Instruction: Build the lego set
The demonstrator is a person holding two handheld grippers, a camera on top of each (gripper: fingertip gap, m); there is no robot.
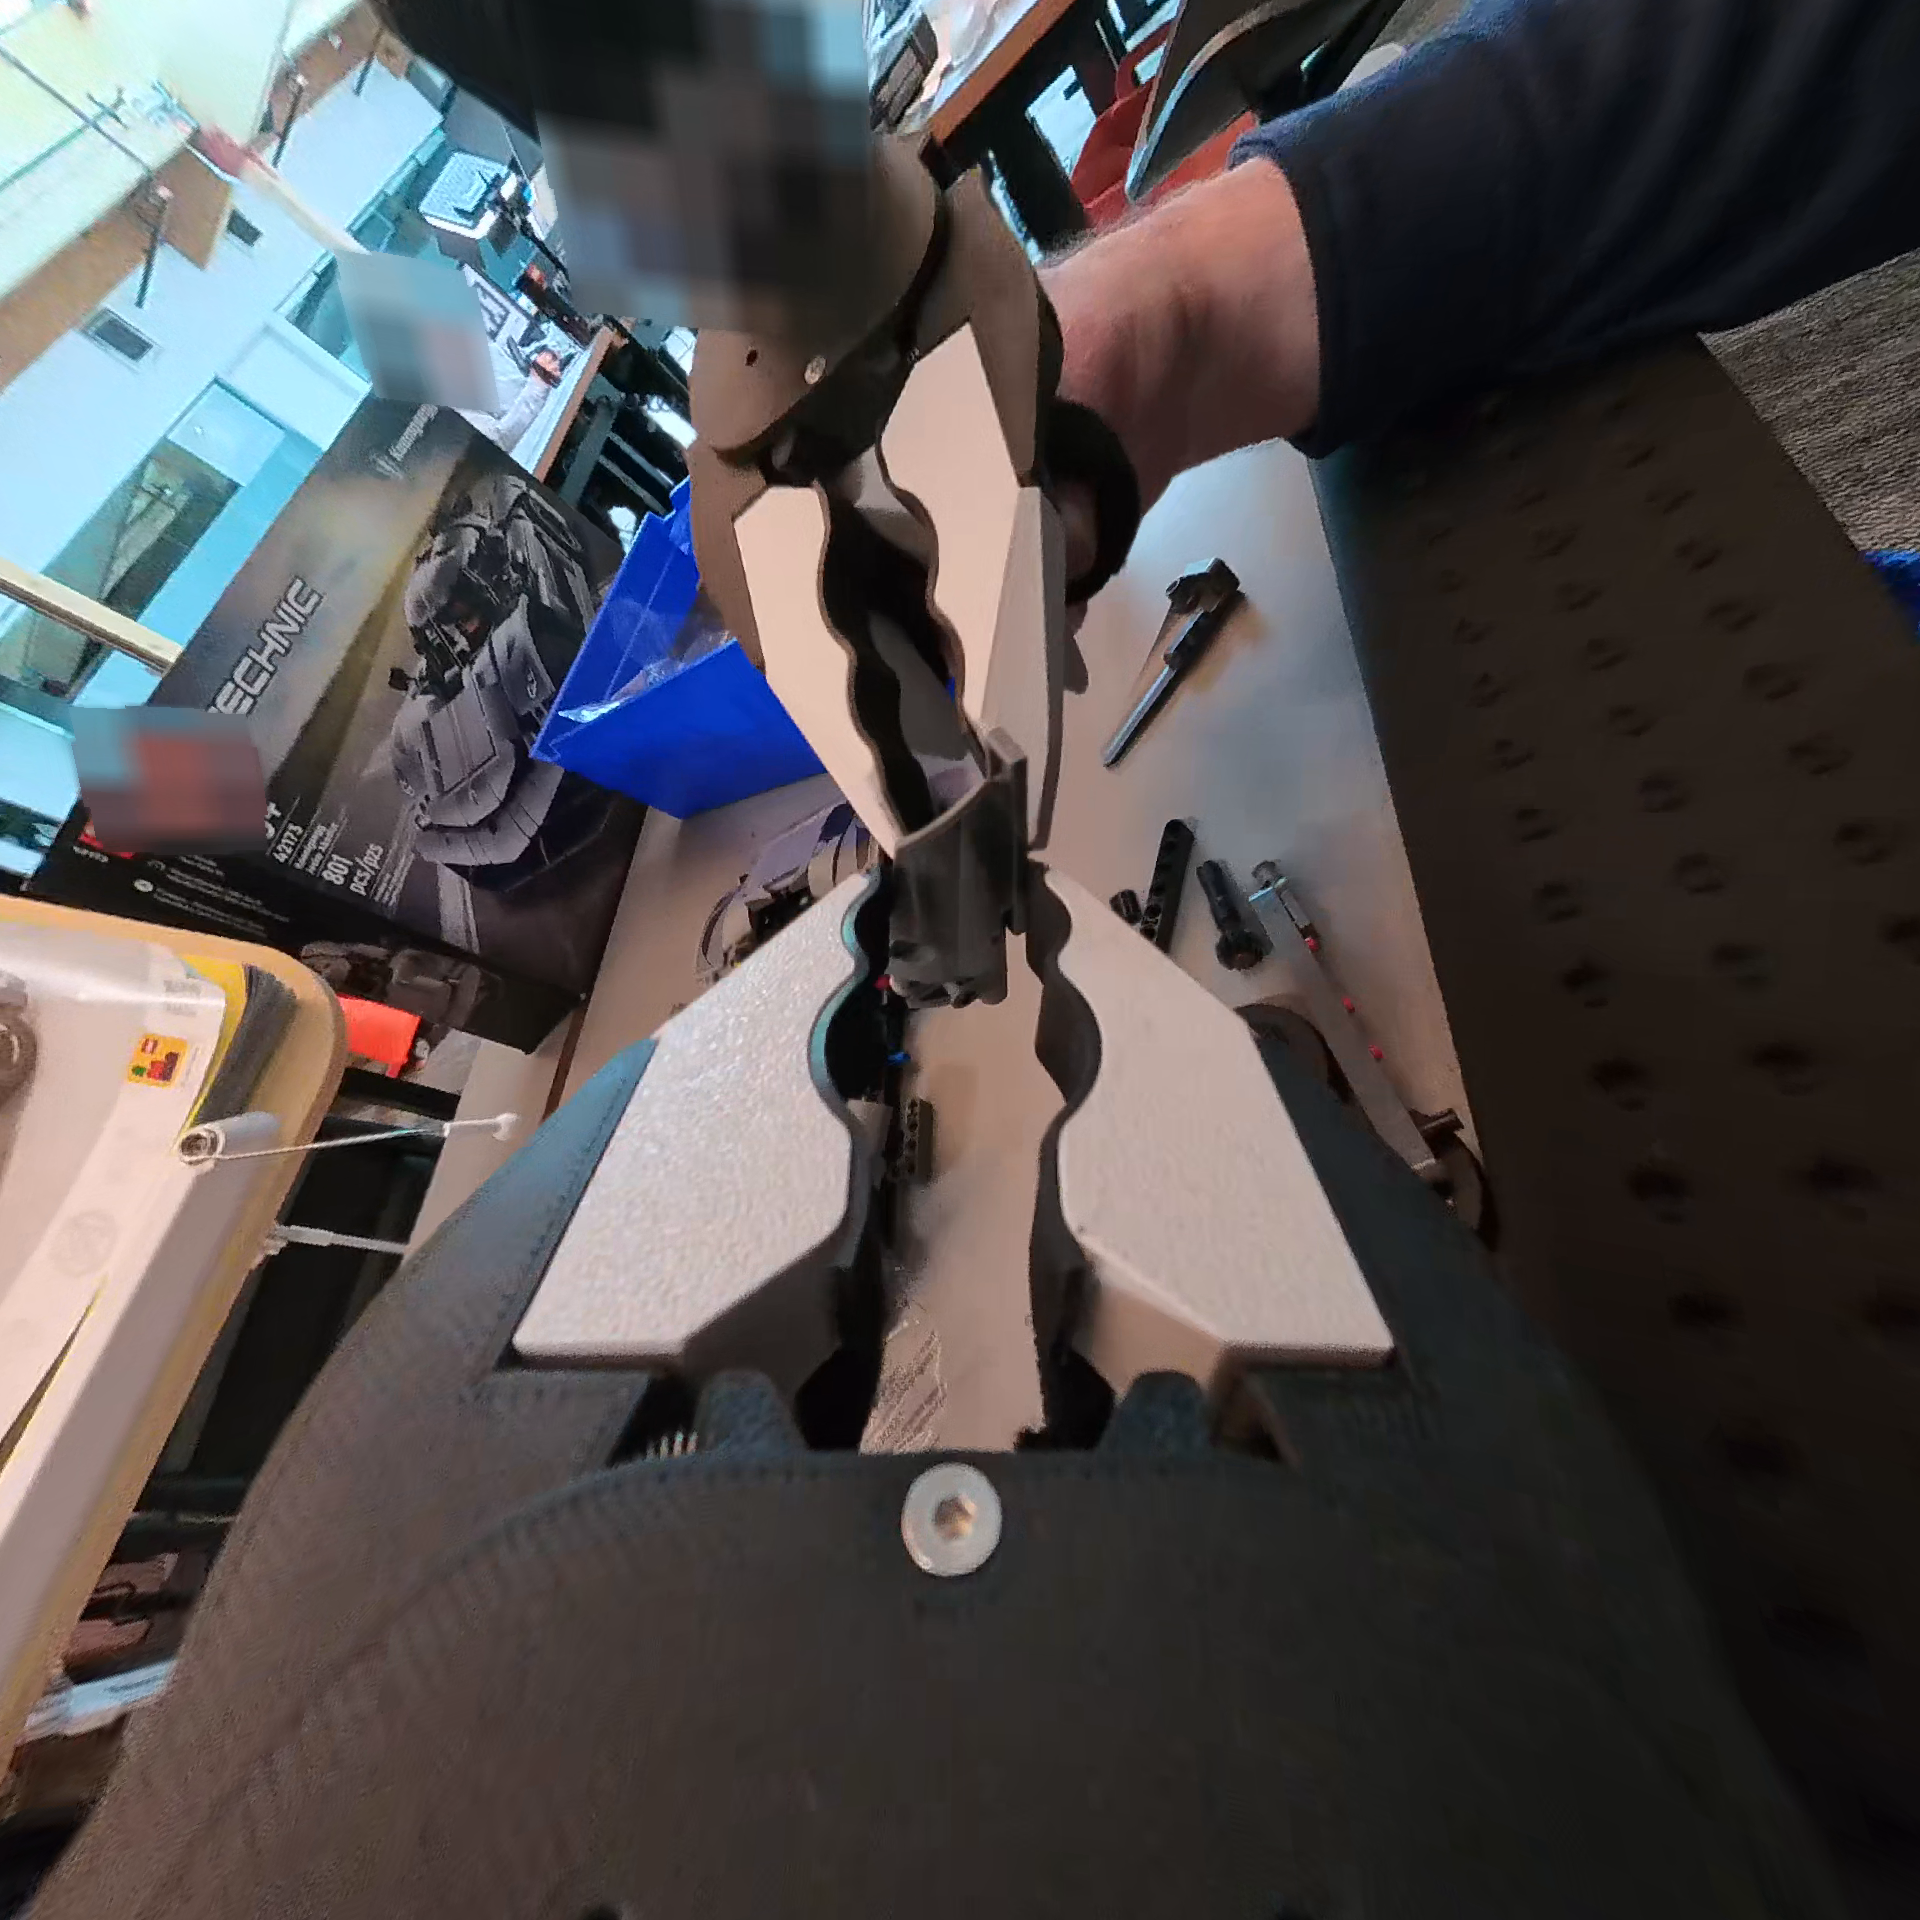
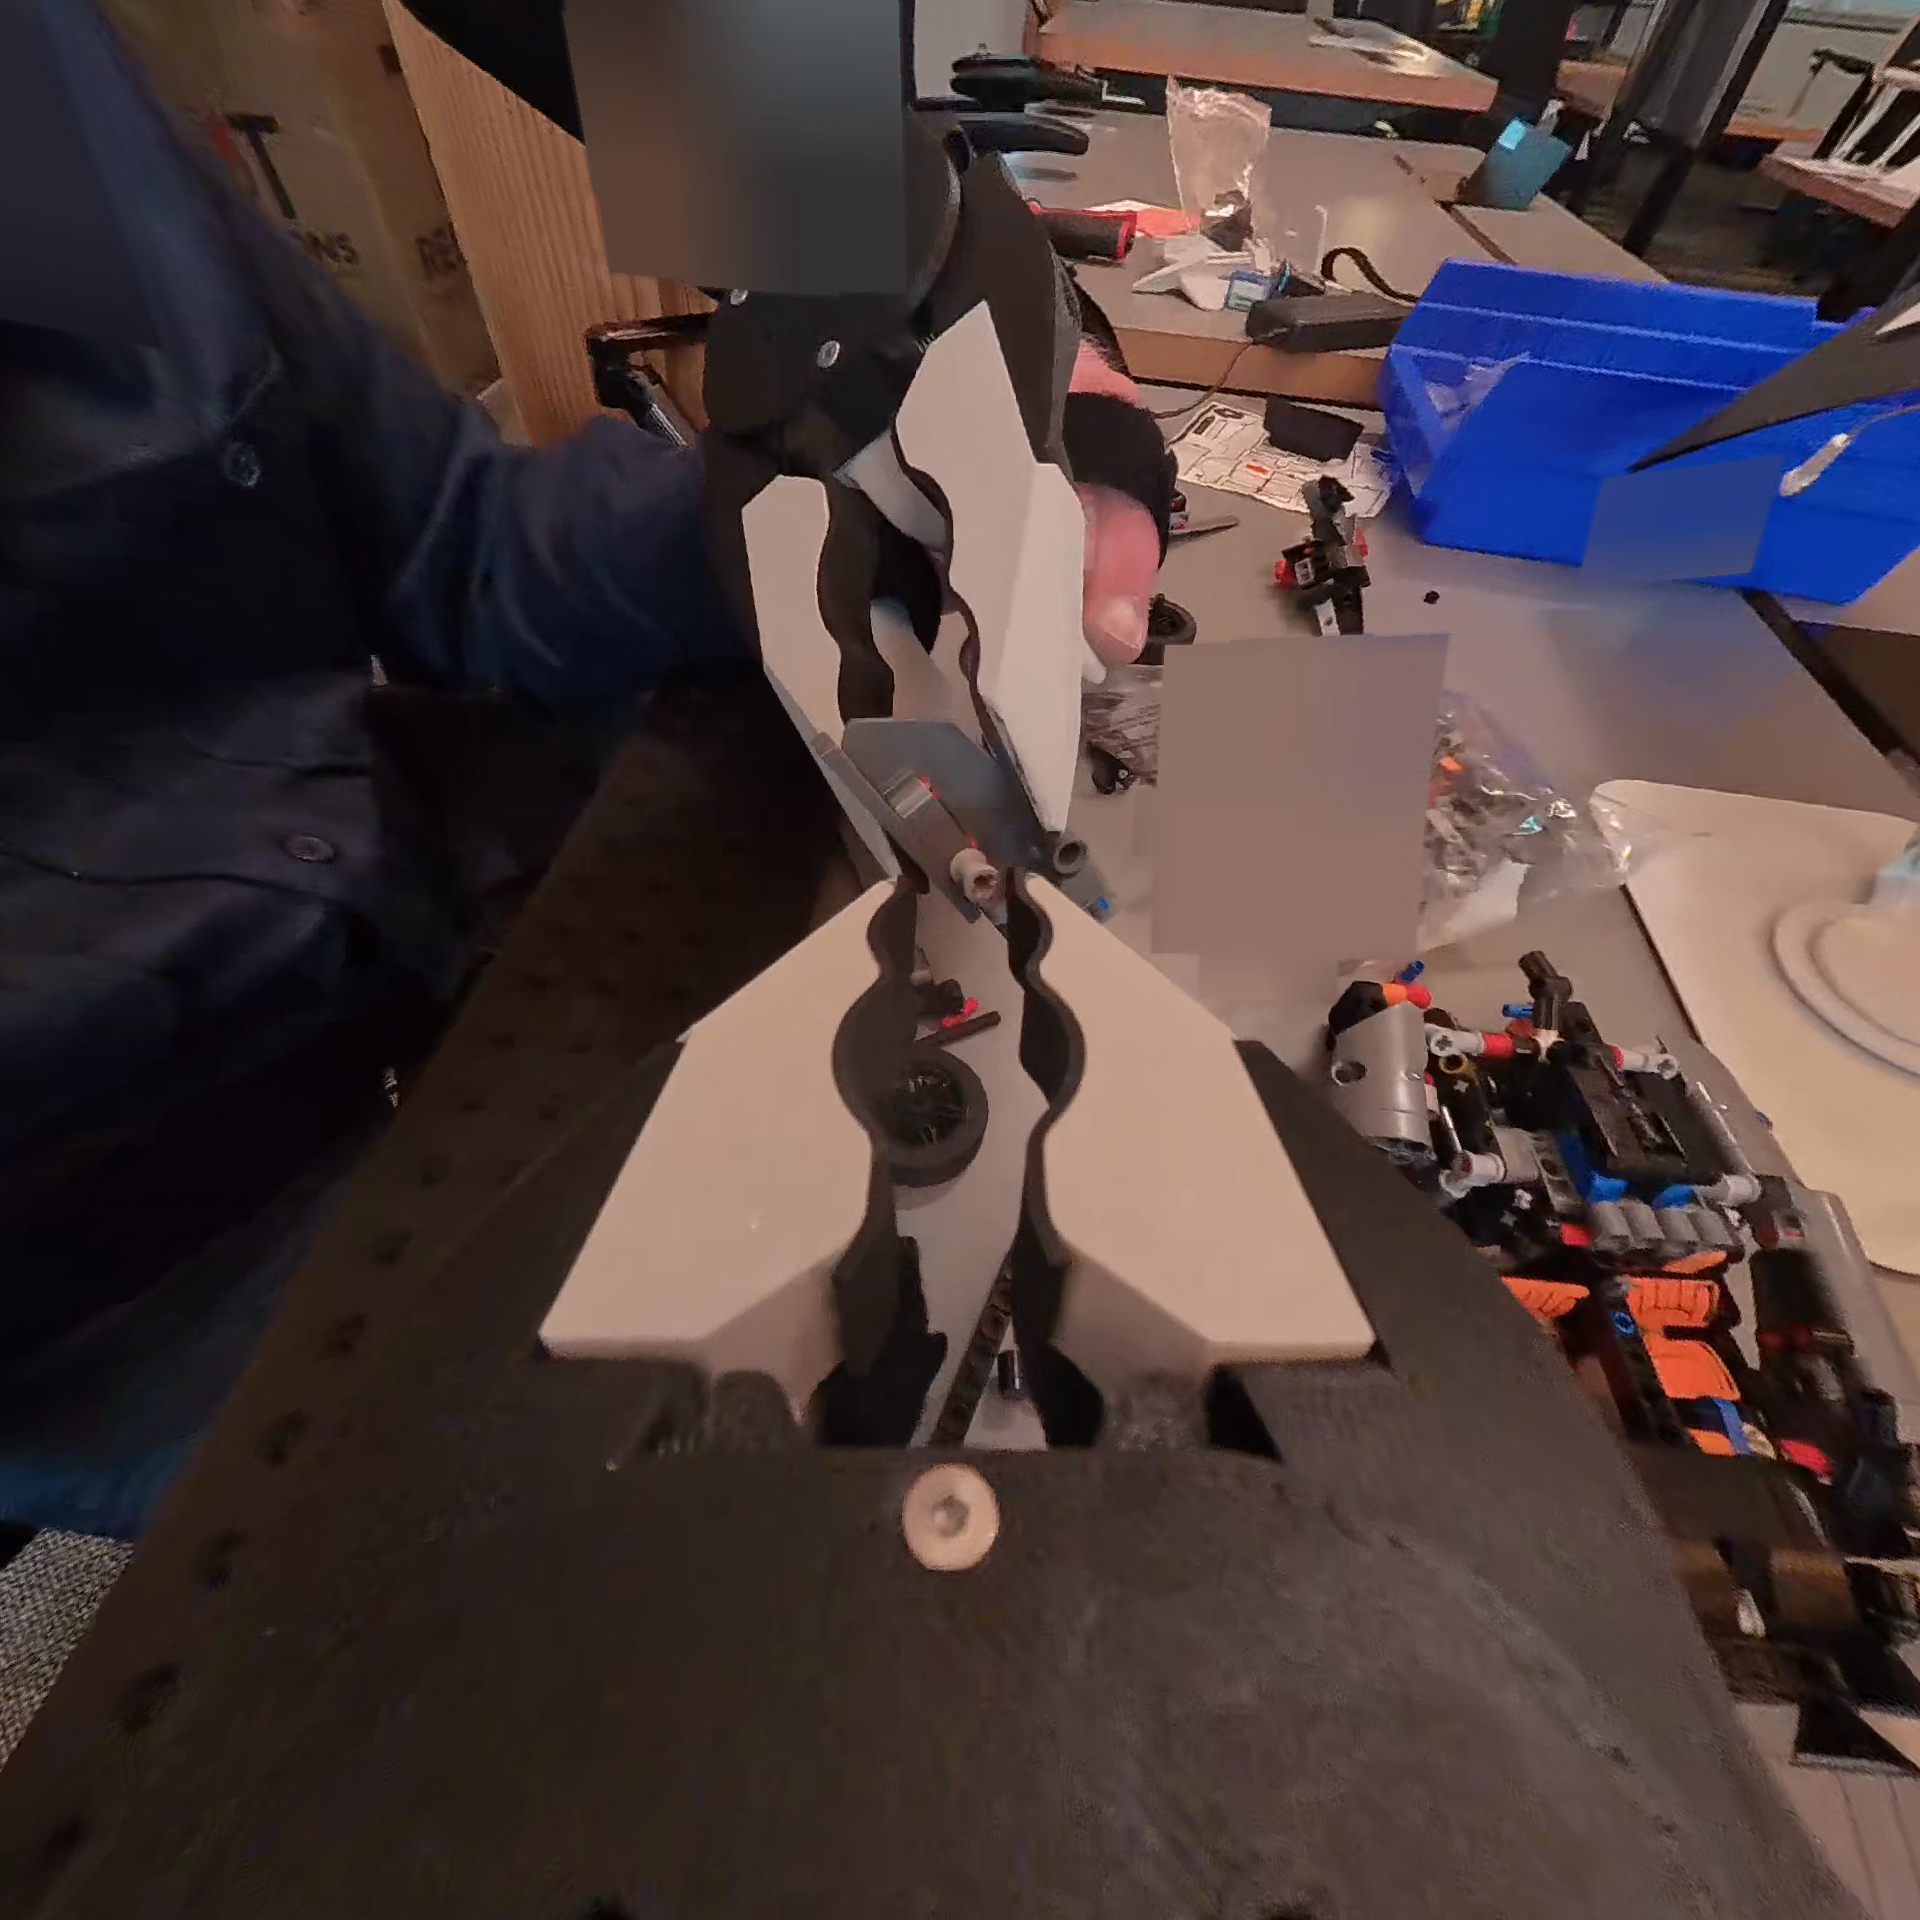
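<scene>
Frame centre: my left gripper (image 1: 951, 914) and right gripper (image 2: 961, 883) both pinch grey panel subassembly (image 2: 951, 805) tip-to-tip, steadying it for joining.

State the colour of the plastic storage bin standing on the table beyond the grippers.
Bright blue. The plastic storage bin shows best in the right wrist view.

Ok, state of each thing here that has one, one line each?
left gripper: shut on the grey lego piece
right gripper: shut on the same piece
loose wheel: lying on the table
partly built car: unfinished, resting on the table
blue bin: open-topped
</scene>
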